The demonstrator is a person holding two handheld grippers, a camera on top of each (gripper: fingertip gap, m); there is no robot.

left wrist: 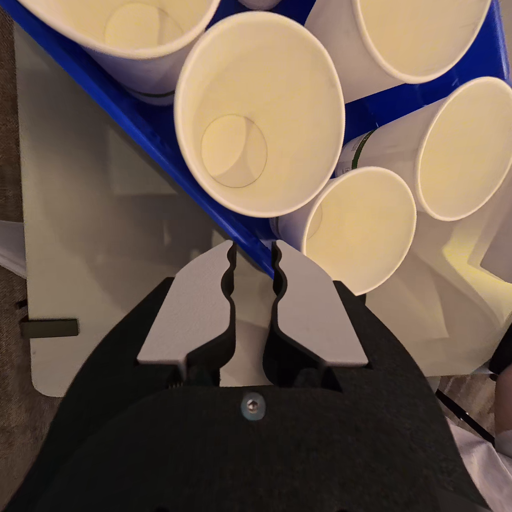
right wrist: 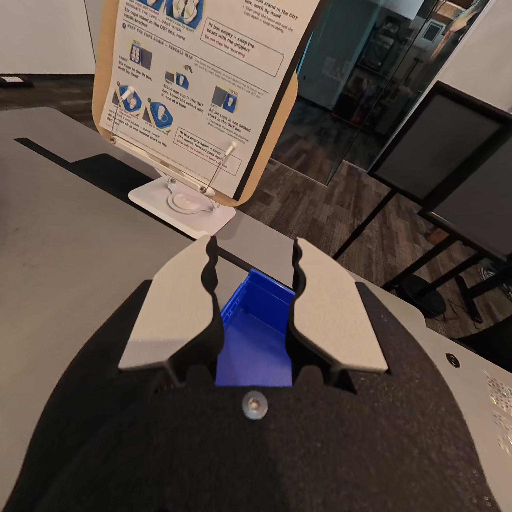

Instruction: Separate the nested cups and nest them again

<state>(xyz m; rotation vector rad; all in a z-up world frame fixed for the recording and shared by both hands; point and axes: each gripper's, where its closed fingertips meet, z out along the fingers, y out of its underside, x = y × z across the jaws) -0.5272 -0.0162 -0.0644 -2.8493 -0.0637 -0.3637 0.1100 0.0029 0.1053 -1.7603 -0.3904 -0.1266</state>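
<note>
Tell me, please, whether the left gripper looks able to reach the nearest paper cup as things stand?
Probably yes: the left gripper is open and empty, and the nearest cup stands just ahead with its rim exposed.

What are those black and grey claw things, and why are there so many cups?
Each claw is a gripper that a person holds, with a camera looking along its two fingers. One picture comes from the left gripper, above a blue box of white paper cups standing separately. It is open and holds nothing. The other picture comes from the right gripper, also open, above another blue box that looks empty where it shows. Behind stands an instruction sheet on a grey table.
</note>
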